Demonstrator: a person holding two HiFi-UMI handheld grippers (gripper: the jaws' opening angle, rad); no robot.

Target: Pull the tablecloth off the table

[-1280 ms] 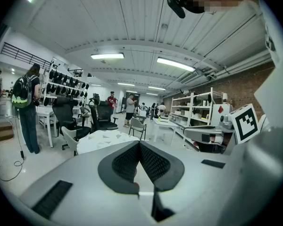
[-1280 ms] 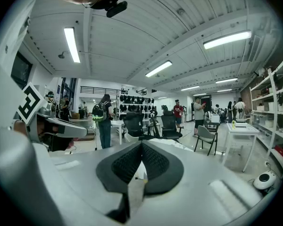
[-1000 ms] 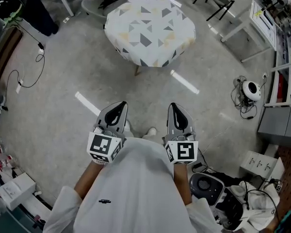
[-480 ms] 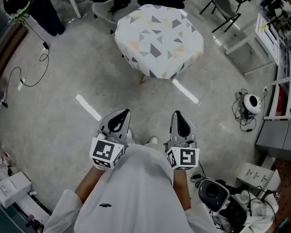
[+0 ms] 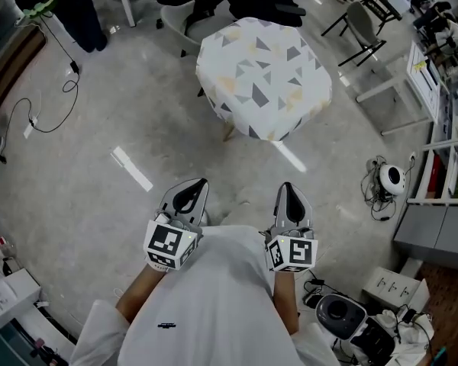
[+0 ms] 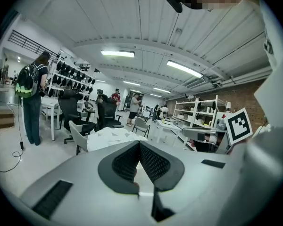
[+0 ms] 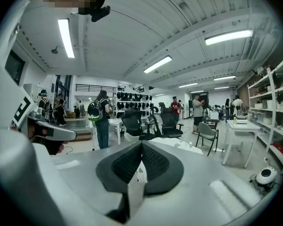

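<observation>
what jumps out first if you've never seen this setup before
The white tablecloth with grey and yellow triangles, draped over a table at the top centre of the head view, stands out against the grey floor. Nearer, the left gripper and right gripper sit side by side, jaws shut and empty, well short of the table.

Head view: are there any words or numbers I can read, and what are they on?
No words or numbers can be read.
The marker cubes on the left gripper and right gripper: square patterns, not letters.
The shirt: a tiny dark mark, too small to read.
The white box: marks too small to read.
</observation>
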